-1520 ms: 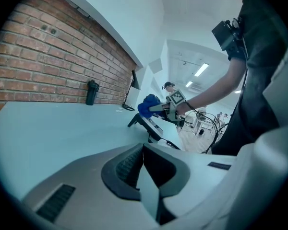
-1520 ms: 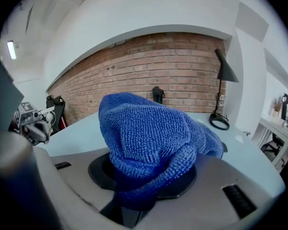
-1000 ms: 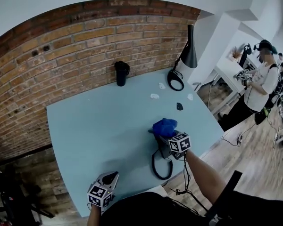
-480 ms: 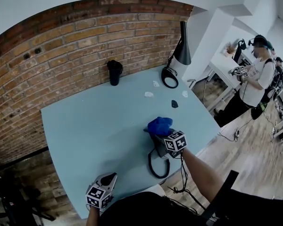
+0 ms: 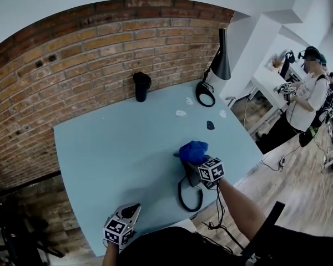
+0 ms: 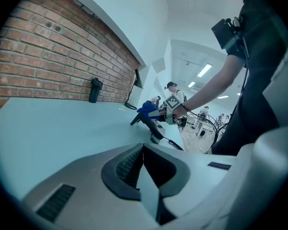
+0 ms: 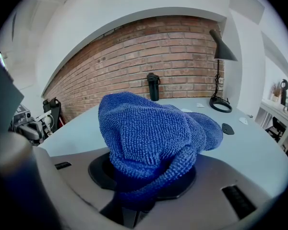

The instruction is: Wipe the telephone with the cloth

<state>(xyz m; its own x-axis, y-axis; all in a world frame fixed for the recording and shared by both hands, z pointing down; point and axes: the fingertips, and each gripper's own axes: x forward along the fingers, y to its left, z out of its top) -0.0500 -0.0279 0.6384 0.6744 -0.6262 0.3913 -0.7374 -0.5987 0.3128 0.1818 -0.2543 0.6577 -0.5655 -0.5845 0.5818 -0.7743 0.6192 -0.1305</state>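
Head view: my right gripper (image 5: pixel 198 159) clamps the blue cloth (image 5: pixel 193 150) against the telephone (image 5: pixel 191 175), right of centre on the table (image 5: pixel 111 148). In the right gripper view the cloth hides the telephone. The left gripper view shows my left gripper (image 6: pixel 143 148) closed and empty.

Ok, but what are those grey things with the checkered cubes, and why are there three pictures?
They are grabber tools, and a person holds one in each hand. One picture comes from a camera on the person's head, looking down at the blue table. The other two come from small cameras riding on the tools. The right gripper pinches a blue cloth right at the black telephone. The left gripper is shut on nothing, near the table's edge. A black cup and a lamp stand by the brick wall.
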